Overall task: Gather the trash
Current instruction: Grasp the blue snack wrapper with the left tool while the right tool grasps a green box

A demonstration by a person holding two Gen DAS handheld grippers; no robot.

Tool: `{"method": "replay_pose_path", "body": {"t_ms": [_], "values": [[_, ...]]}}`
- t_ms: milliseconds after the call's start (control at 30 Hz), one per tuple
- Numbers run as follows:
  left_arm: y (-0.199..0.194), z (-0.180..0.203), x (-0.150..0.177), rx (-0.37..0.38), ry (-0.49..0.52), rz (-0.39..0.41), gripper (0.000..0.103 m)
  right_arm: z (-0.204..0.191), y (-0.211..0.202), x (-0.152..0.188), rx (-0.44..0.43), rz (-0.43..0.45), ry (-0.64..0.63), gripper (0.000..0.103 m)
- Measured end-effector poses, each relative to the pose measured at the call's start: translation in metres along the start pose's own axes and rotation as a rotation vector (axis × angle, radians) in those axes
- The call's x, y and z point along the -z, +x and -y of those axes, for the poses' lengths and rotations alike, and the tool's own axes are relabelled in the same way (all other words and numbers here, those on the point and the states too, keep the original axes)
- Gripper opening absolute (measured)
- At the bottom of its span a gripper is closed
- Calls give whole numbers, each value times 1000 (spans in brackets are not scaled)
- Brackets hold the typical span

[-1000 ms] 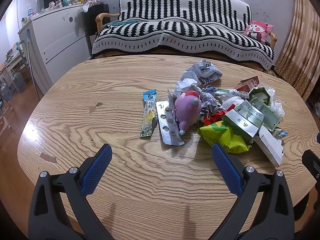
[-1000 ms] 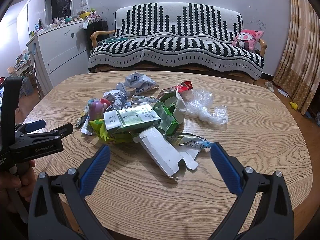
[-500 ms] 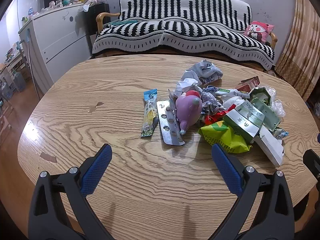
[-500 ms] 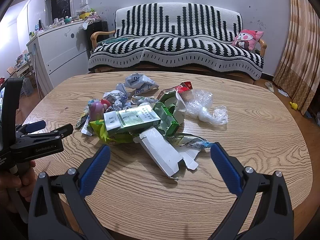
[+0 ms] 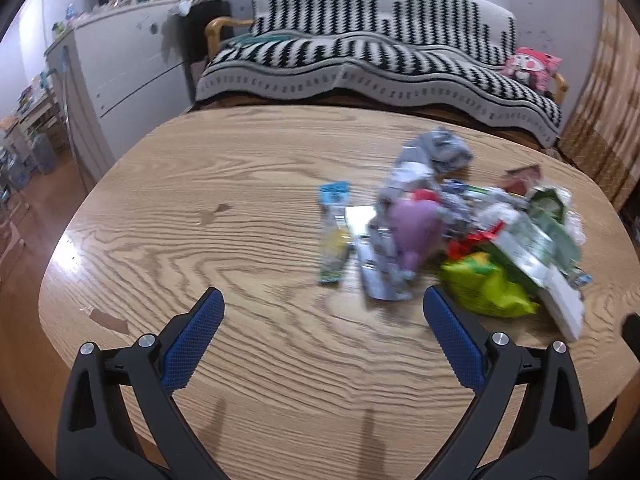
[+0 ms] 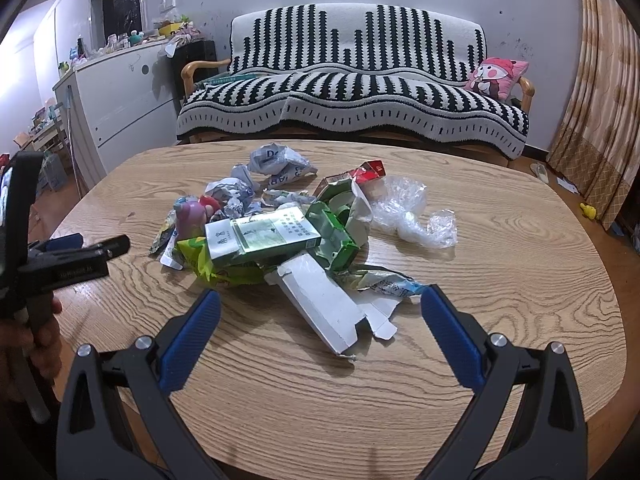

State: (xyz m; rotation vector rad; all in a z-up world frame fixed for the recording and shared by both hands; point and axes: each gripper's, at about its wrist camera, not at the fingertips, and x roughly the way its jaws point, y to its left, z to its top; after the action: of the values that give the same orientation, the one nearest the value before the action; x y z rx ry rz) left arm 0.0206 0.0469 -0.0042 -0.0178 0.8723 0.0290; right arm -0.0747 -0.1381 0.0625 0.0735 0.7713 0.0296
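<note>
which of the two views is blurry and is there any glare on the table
Left wrist view: the trash pile is motion-smeared, though the left tool stays sharp; a bright glare patch sits on the table at its left edge. Right wrist view: sharp throughout, no strong glare, edges bent by the fisheye.

Left gripper (image 5: pixel 323 308) and right gripper (image 6: pixel 320 305), both wide apart, empty, level, pointing forward.
</note>
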Motion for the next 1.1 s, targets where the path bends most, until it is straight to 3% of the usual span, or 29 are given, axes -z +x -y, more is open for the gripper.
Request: {"method": "replay_pose_path", "body": {"t_ms": [133, 400, 467, 567, 667, 700, 733, 800, 967, 1100], "values": [[28, -18, -15, 31, -61, -50, 97, 5, 7, 1, -9, -25, 10, 97], [89, -14, -32, 18, -27, -102, 93, 12, 23, 3, -45, -76, 43, 97], [94, -8, -34, 28, 1, -96, 87, 10, 25, 0, -68, -84, 49, 97], [102, -2, -38, 50, 23, -90, 64, 0, 25, -8, -95, -73, 39, 97], [106, -1, -39, 59, 44, -93, 31, -9, 32, -14, -143, -89, 60, 97], [105, -1, -40, 72, 47, -102, 15, -10, 38, -17, -176, -107, 86, 97], [105, -3, -41, 87, 37, -108, 9, -10, 44, -20, -204, -124, 116, 96], [100, -8, -42, 96, 15, -102, 2, -12, 54, -26, -246, -154, 171, 93], [84, -16, -46, 86, 9, -47, 2, -9, 88, -38, -386, -260, 385, 82], [71, -17, -40, 93, 31, -31, 2, -4, 108, -35, -426, -323, 522, 75]]}}
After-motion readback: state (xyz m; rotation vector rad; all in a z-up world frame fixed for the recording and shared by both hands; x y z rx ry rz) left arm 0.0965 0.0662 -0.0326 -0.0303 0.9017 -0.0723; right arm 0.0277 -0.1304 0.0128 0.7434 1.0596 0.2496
